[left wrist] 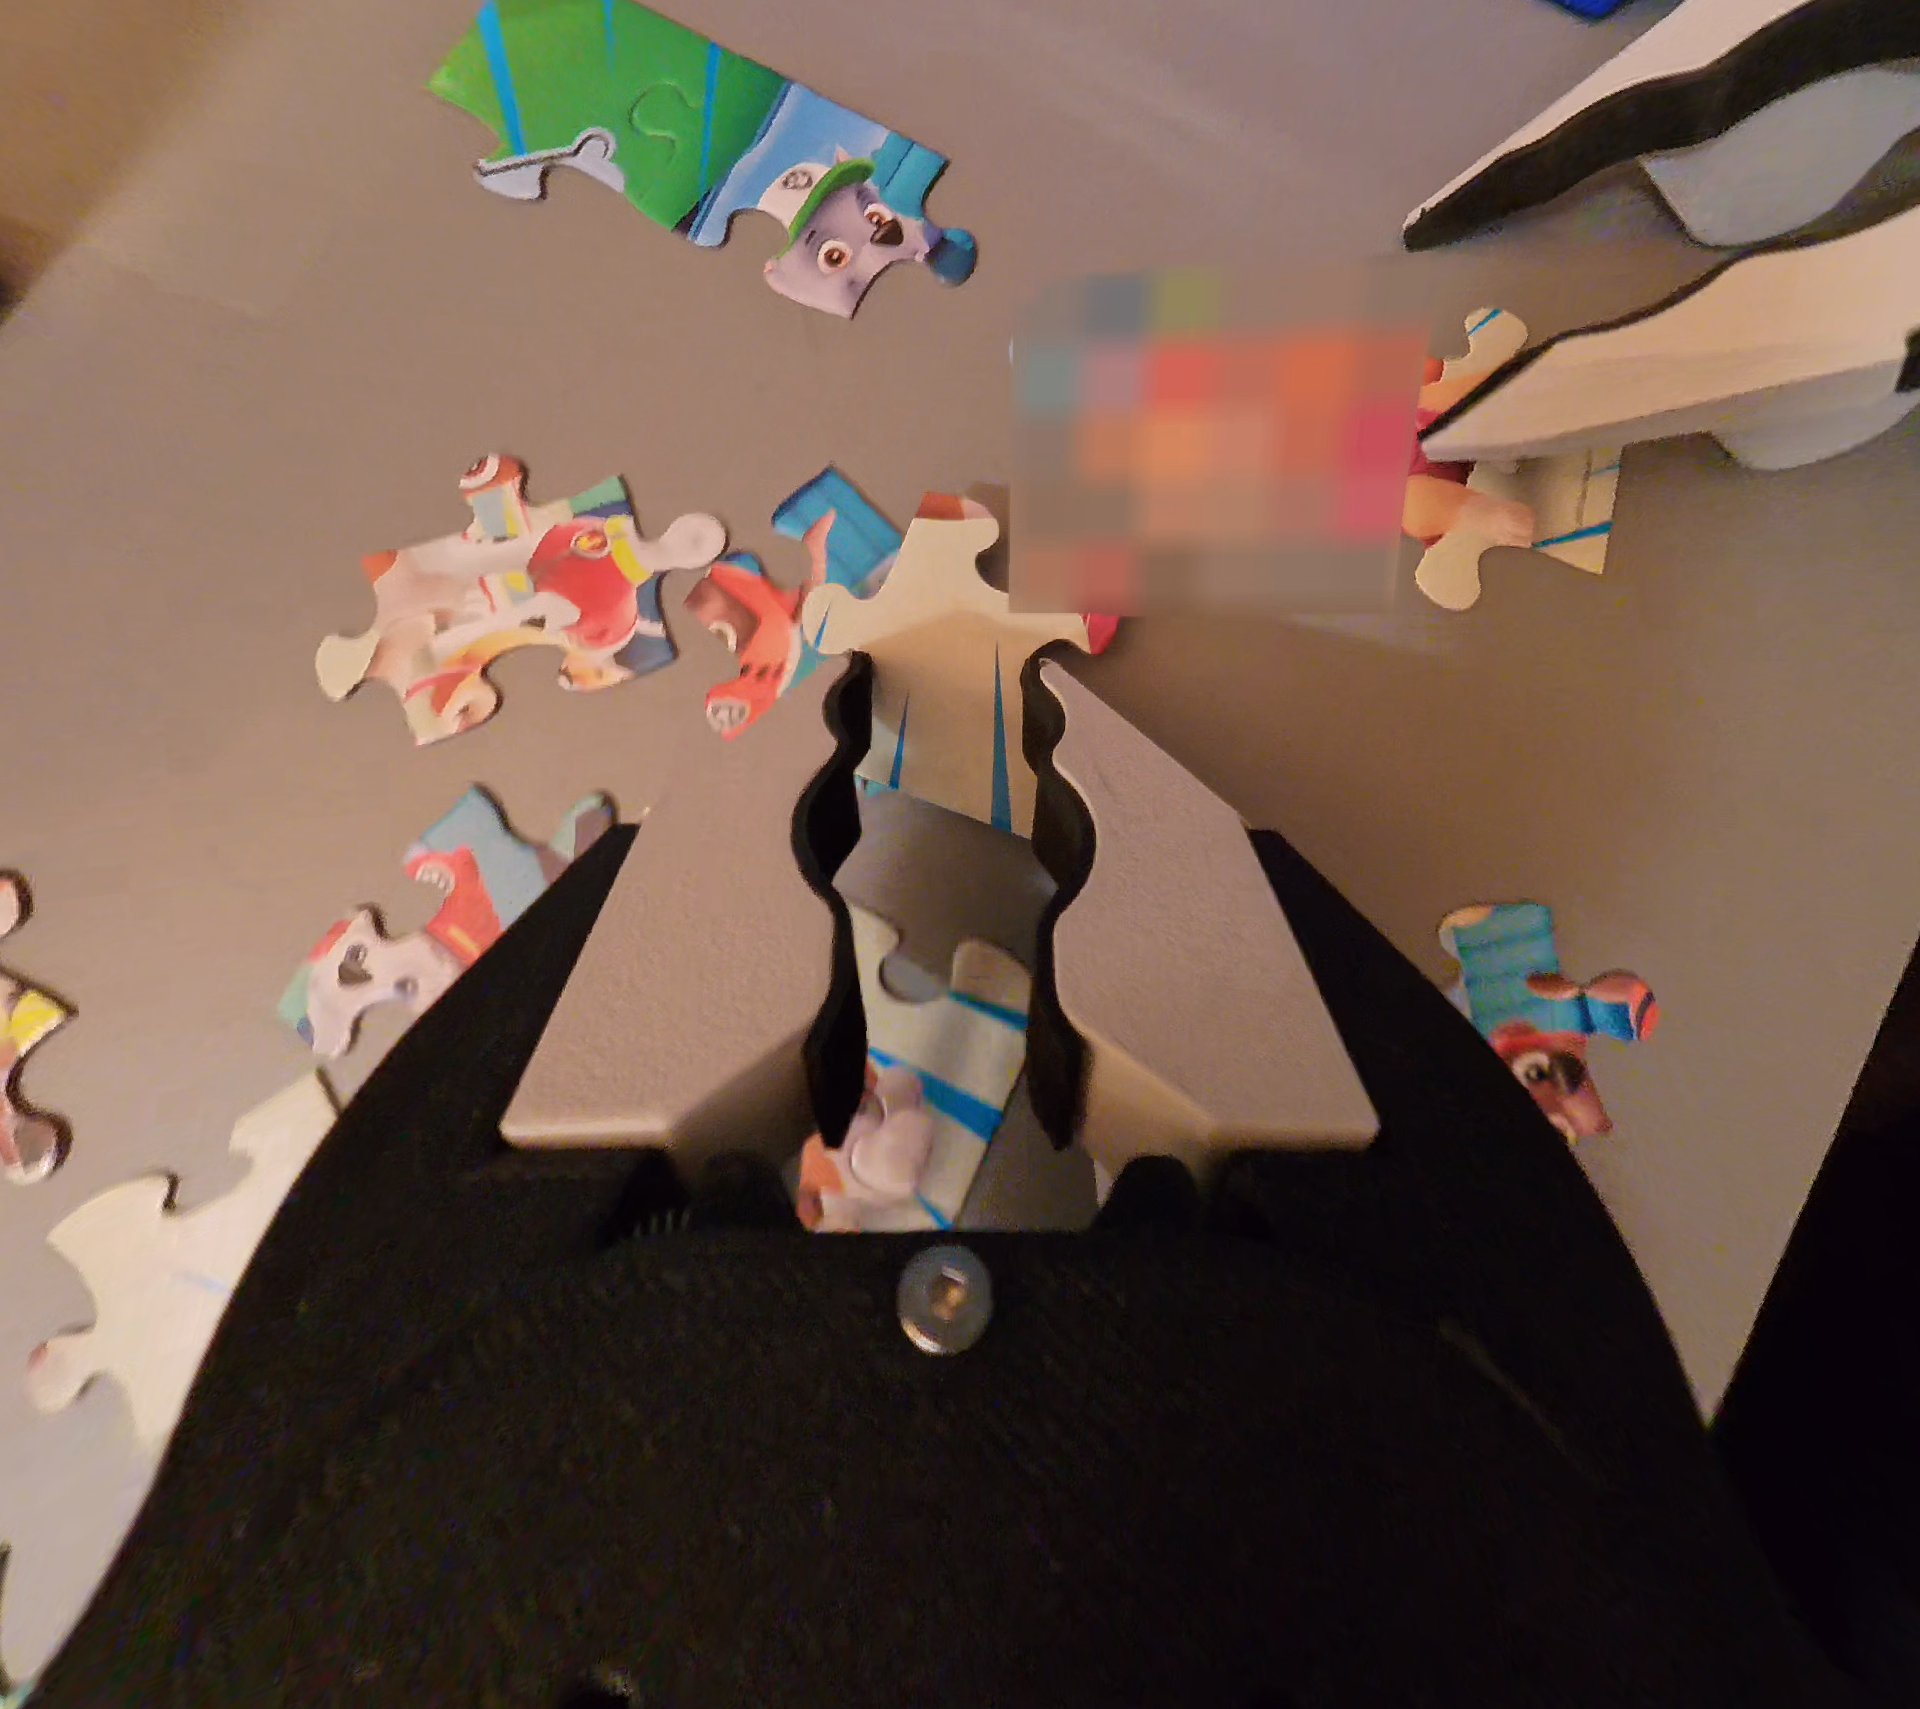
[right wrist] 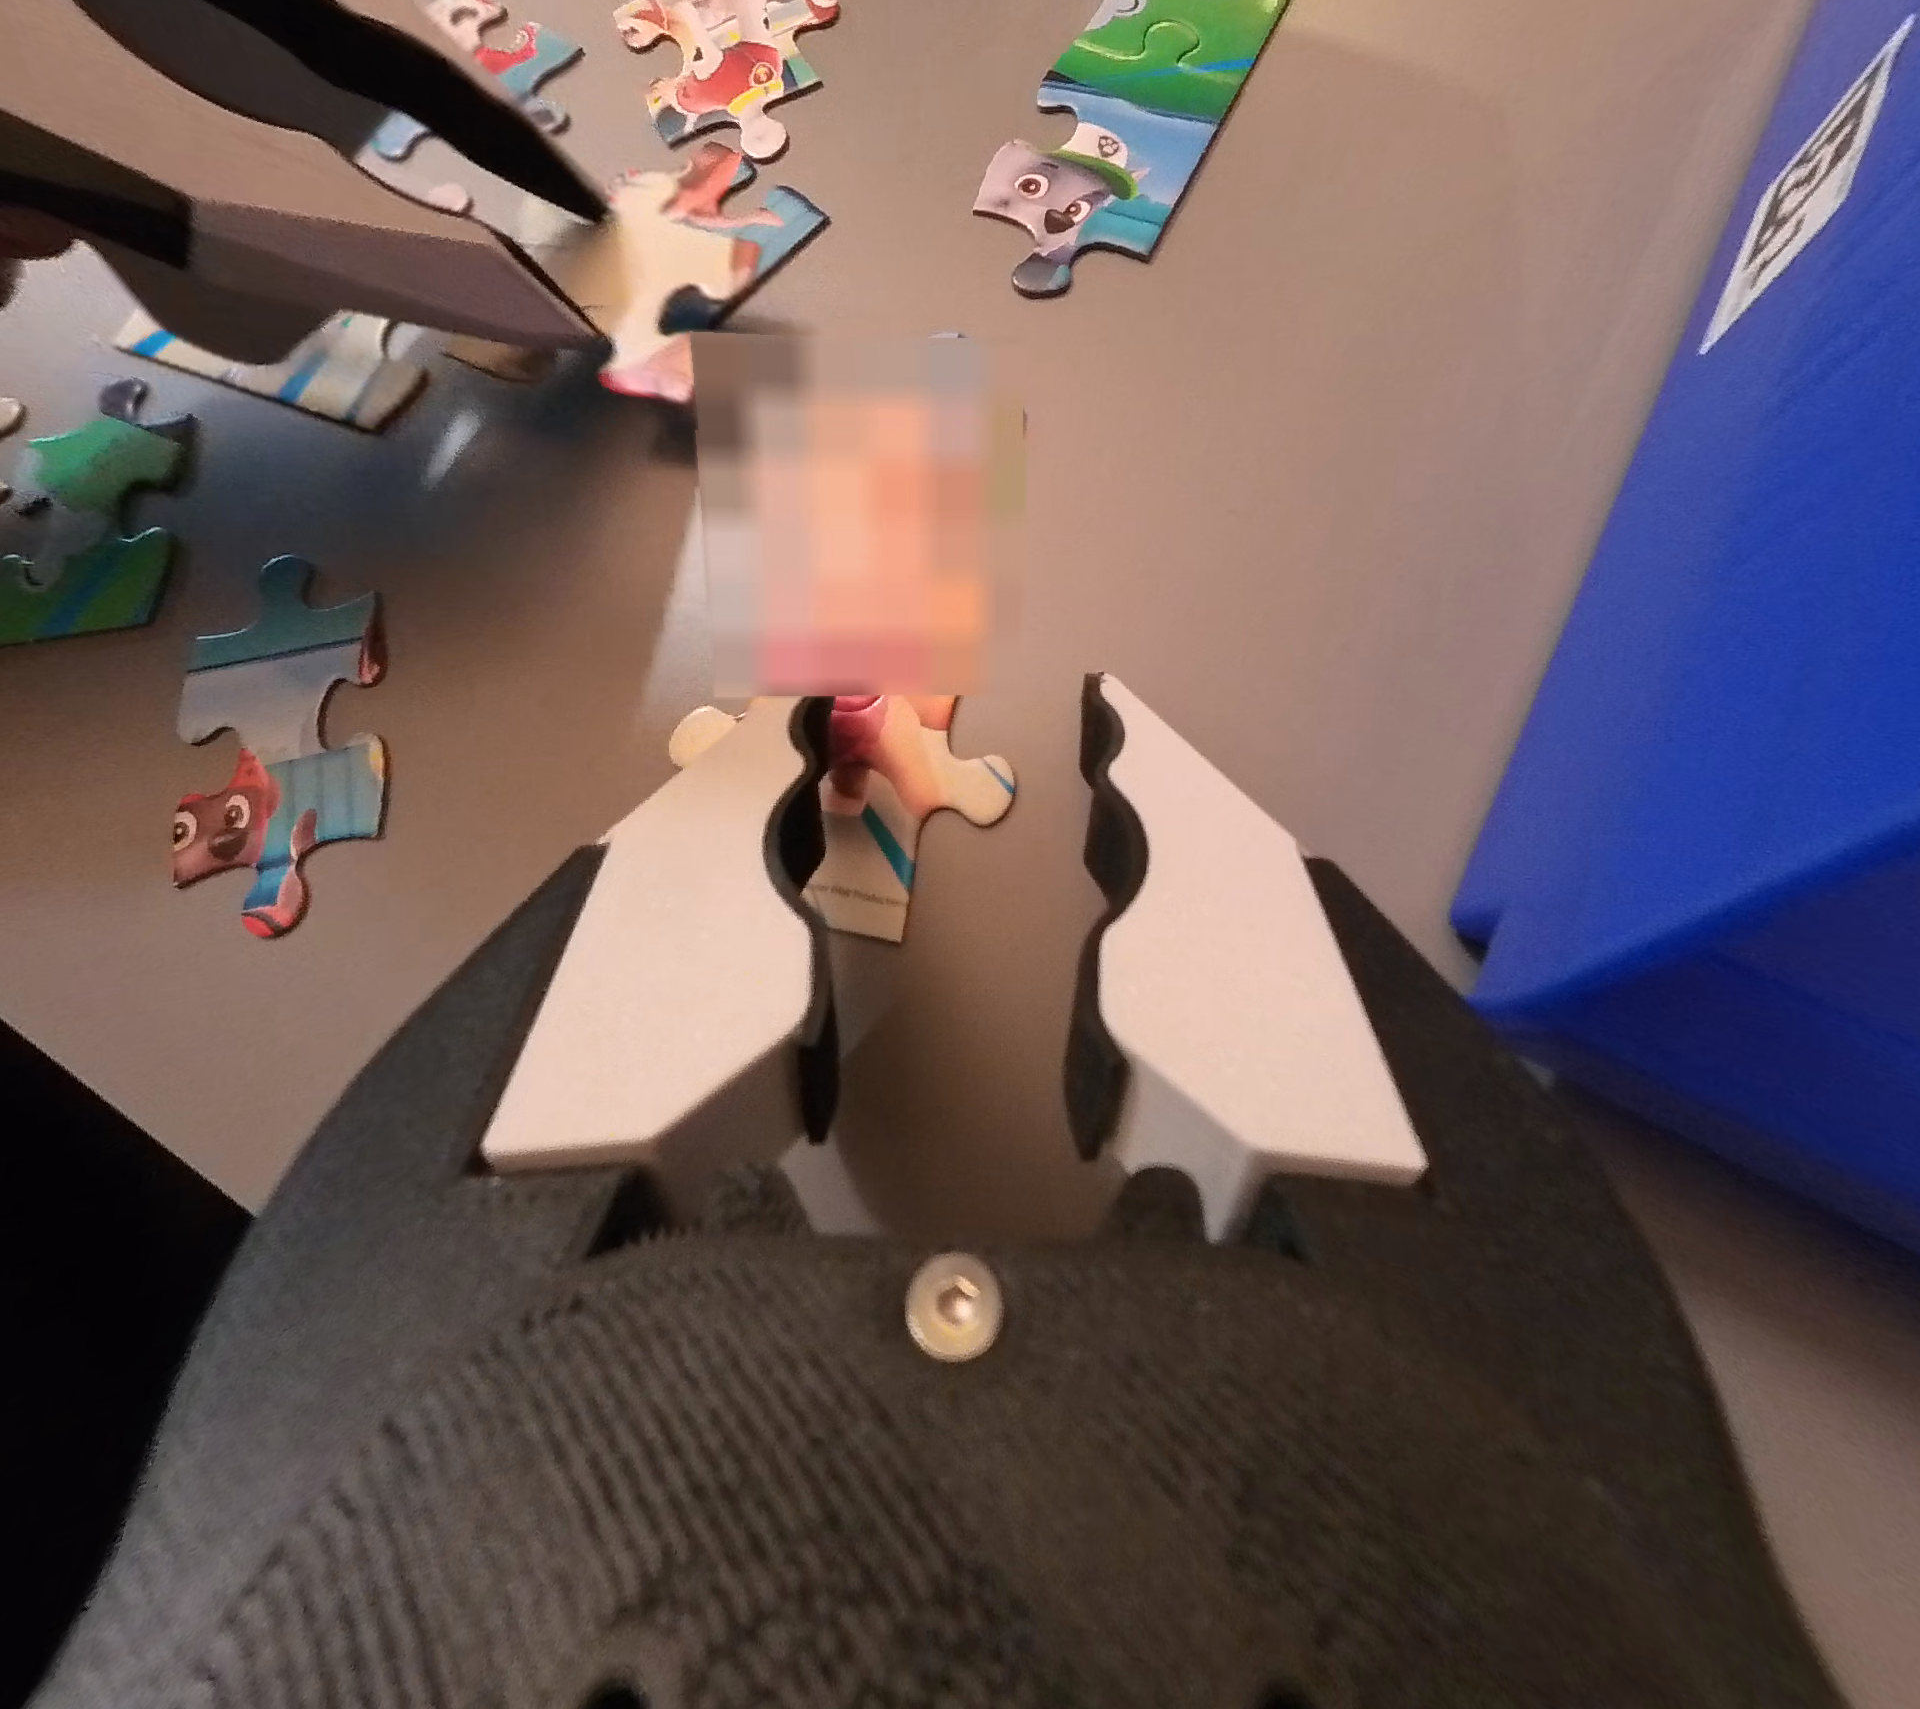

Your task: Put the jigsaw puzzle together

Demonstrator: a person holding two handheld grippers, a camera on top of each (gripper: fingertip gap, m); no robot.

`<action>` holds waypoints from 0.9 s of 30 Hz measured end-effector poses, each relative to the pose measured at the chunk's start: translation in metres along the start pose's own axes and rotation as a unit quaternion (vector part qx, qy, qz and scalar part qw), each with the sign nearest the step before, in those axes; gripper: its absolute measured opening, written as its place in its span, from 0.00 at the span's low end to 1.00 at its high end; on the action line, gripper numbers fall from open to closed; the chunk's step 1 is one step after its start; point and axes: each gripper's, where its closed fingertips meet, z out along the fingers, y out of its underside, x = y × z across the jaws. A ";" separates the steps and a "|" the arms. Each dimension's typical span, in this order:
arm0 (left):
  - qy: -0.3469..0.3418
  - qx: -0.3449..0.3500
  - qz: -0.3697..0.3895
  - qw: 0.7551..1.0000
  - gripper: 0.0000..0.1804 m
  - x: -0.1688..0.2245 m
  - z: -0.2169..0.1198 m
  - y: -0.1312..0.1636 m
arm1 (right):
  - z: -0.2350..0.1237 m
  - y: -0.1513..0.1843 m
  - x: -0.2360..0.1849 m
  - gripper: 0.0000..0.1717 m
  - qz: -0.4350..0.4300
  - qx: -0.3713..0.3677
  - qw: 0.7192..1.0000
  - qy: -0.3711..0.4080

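A cream-and-blue jigsaw piece point(left wrist: 951, 683) is clamped between the black wavy pads of the left gripper point(left wrist: 945, 672), both pads being pressed against its edges; it is held above the grey table point(left wrist: 1247, 776). Taking that held piece as landmark, an orange-pup piece point(left wrist: 743, 641) is seen just to its left on the table, and a red-and-white piece point(left wrist: 509, 599) farther left. Well beyond it, two joined green pieces point(left wrist: 686, 121) are laid flat. To its right, the right gripper point(right wrist: 945, 724) is found with its jaws standing apart, nothing being gripped; a pink-and-cream piece point(right wrist: 904, 807) lies flat on the table beneath them, close to the left pad point(right wrist: 795, 786) and clear of the other. A blue box point(right wrist: 1714, 620) is set farther right.
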 end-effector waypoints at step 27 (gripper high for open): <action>-0.071 0.060 -0.135 0.986 0.15 -0.029 -0.103 0.084 | 0.002 0.000 -0.001 0.29 -0.016 -0.004 1.000 0.016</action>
